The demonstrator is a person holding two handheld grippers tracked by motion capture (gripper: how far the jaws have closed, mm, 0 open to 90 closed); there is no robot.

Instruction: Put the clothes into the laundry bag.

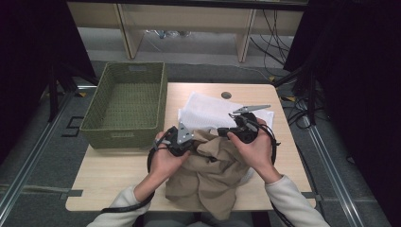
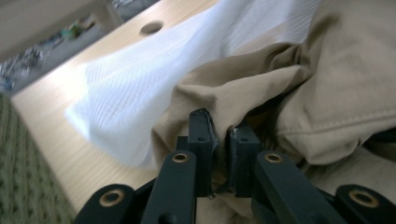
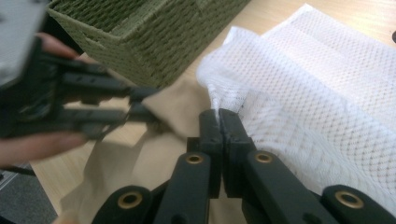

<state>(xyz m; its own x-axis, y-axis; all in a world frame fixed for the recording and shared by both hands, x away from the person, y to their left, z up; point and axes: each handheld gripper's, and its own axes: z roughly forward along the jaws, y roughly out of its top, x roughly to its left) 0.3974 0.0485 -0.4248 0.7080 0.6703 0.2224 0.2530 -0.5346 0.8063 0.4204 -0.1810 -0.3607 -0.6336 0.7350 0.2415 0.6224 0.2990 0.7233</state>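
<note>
A crumpled tan garment [image 1: 213, 175] lies at the table's front, partly over a white mesh bag [image 1: 208, 111]. My left gripper [image 1: 195, 141] is shut on a fold of the tan garment [image 2: 336, 84], which runs between its pads [image 2: 223, 133]. The right gripper view shows that same left gripper [image 3: 140, 103] pinching the tan cloth [image 3: 173, 102]. My right gripper [image 1: 223, 131] is to the right of it, jaws pressed together on the bunched edge of the mesh bag [image 3: 317, 93], right where the bag meets the garment [image 3: 218, 116].
A green woven basket [image 1: 123, 137] stands empty on the table's left side, close to the left hand. The wooden table [image 1: 113, 175] has a round hole [image 1: 226, 95] near its far edge. Dark curtains and cables flank the table.
</note>
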